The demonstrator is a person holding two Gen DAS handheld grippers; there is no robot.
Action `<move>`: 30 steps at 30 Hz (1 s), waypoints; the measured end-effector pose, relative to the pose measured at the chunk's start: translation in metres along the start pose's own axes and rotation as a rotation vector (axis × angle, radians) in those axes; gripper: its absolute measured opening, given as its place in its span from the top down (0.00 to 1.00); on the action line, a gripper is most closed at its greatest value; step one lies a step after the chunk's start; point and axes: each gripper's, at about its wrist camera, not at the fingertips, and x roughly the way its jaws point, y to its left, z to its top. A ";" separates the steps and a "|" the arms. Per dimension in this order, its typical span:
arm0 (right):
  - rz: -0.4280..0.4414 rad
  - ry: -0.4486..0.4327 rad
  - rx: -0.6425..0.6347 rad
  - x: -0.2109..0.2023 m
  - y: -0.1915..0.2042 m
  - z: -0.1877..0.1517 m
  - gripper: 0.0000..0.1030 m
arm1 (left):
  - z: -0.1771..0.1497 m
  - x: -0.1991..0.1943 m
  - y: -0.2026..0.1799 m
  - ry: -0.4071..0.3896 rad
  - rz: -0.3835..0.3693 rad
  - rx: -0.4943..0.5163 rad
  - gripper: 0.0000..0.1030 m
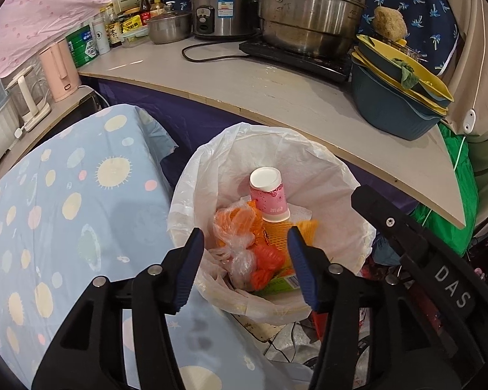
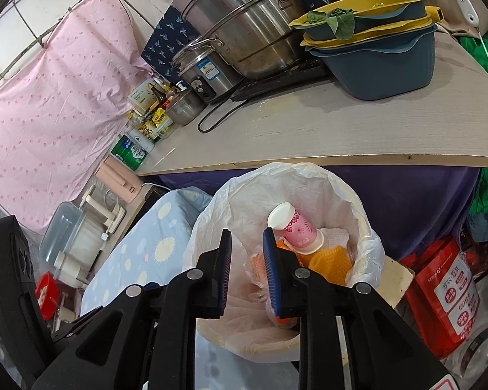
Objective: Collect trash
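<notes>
While both our claws hang open and empty, the left claw and right claw sit just over the white-bagged round trash bin. Inside, a pink paper cup lies upside down, leaning away from us. Only the right view shows a red bag beside the bin.

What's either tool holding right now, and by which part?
Nothing. The left tool and right tool are both open and empty above the bin; the cup lies loose inside.
</notes>
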 end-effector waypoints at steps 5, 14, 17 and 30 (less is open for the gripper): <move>-0.009 -0.004 -0.013 -0.003 0.005 -0.002 0.66 | -0.002 -0.003 0.004 -0.003 0.003 -0.007 0.48; -0.055 -0.012 -0.067 -0.015 0.015 -0.011 0.51 | -0.009 -0.018 0.018 -0.031 0.024 -0.034 0.33; -0.081 -0.009 -0.092 -0.019 0.018 -0.016 0.47 | -0.014 -0.021 0.026 -0.030 0.038 -0.046 0.28; -0.230 0.041 -0.229 -0.039 0.030 -0.025 0.18 | -0.031 -0.038 0.061 -0.015 0.121 -0.073 0.09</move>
